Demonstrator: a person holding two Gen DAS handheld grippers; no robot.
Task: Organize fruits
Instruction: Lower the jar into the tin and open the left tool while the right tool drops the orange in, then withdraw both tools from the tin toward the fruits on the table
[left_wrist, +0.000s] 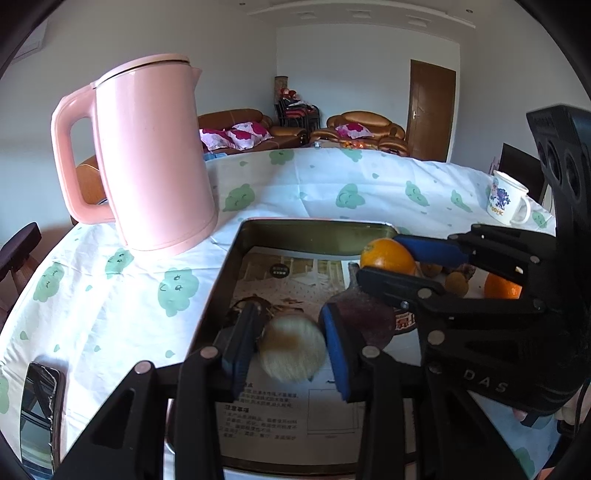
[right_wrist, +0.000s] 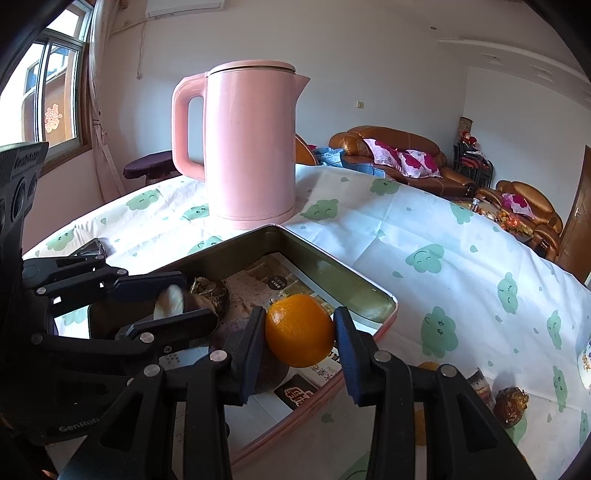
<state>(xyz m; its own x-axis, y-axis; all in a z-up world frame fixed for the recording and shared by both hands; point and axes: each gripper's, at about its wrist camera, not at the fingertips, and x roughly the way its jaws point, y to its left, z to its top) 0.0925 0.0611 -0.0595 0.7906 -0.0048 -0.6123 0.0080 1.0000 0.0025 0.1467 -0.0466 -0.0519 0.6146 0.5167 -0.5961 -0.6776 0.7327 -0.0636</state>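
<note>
The right tongs (right_wrist: 300, 334) angle down over the near right corner of the metal tray (right_wrist: 354, 284), their blue pads clamped on either side of an orange (right_wrist: 300, 330). The orange hangs just above the printed paper lining the tray; it is nearly round, its slightly longer axis running across between the pads. The left tongs (left_wrist: 291, 347) also tilt down into the tray and grip a pale, fuzzy round fruit (left_wrist: 293, 349), blurred, with no clear long axis. A dark brownish fruit (right_wrist: 208, 295) lies in the tray between the two tools. The tray sits on the bench (right_wrist: 443, 236), just in front of an upright pink kettle (right_wrist: 251, 147). Another orange (left_wrist: 502, 286) lies beyond the right tongs.
</note>
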